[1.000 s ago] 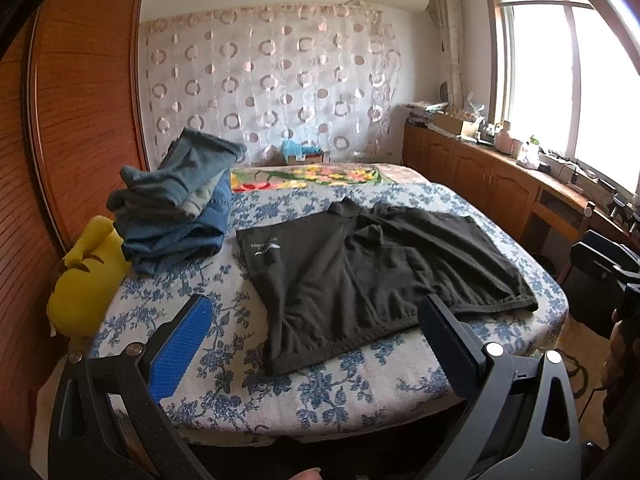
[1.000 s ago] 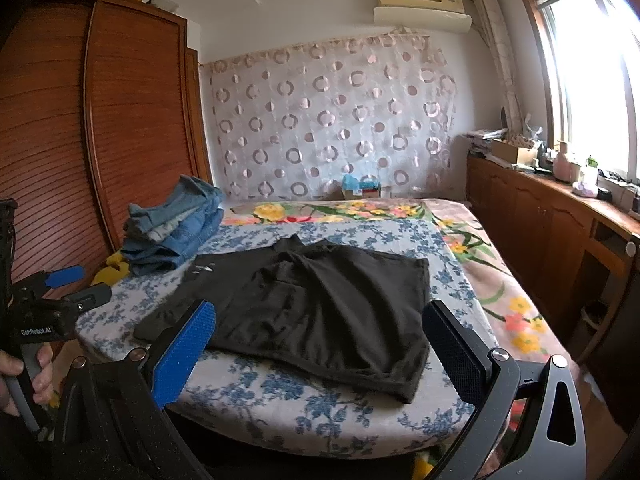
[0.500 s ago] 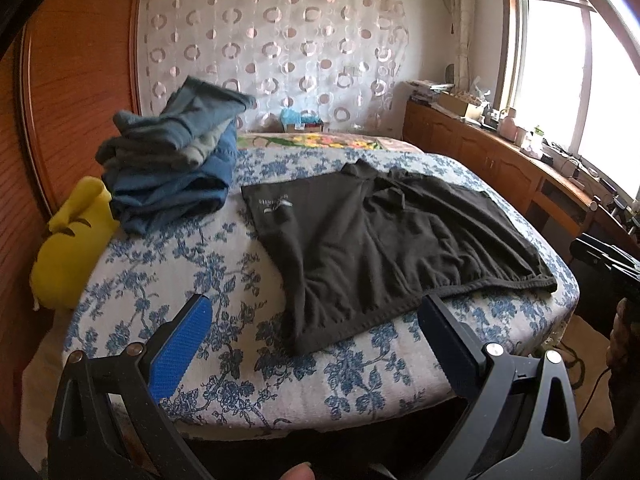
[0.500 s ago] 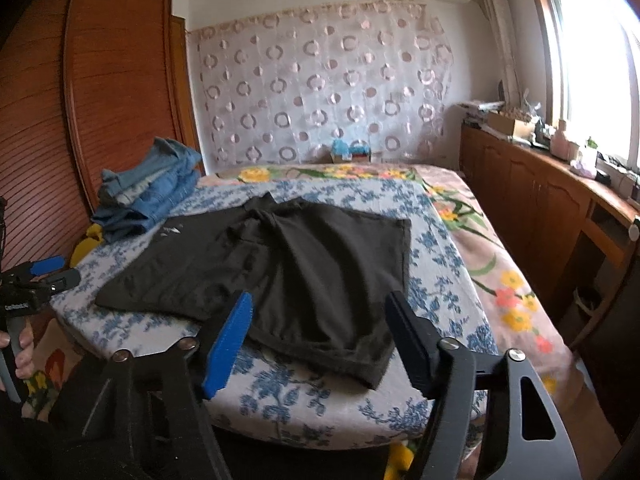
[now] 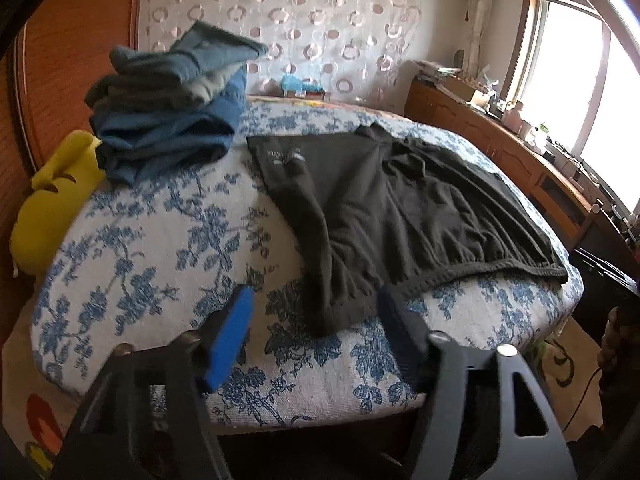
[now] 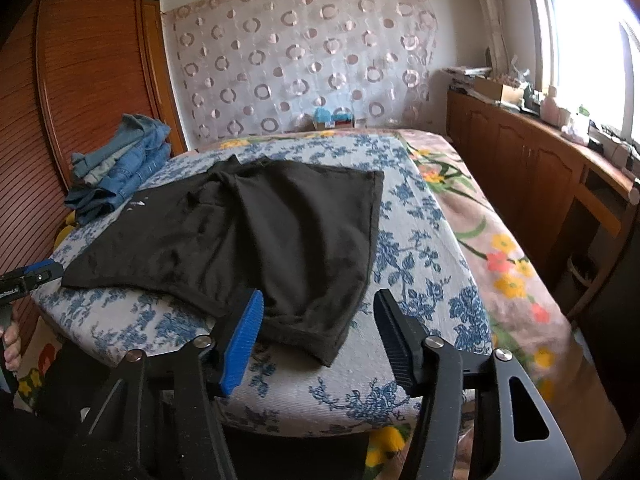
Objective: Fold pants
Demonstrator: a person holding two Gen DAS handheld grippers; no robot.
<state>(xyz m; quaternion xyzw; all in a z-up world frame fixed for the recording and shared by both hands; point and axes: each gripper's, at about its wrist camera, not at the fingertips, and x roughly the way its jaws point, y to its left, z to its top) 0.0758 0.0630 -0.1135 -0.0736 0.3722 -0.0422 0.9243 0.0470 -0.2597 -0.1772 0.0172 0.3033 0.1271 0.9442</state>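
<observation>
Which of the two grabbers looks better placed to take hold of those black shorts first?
Probably the right gripper: its open fingers already straddle the near corner of the black shorts. The left gripper, also open, faces its own corner of the shorts, which seems slightly ahead of its fingertips. The margin is narrow.

My left view is smeared, so the white print on the pants won't read. The yellow toy is half behind the bed's edge. Clutter on the far counter is too small to identify.
</observation>
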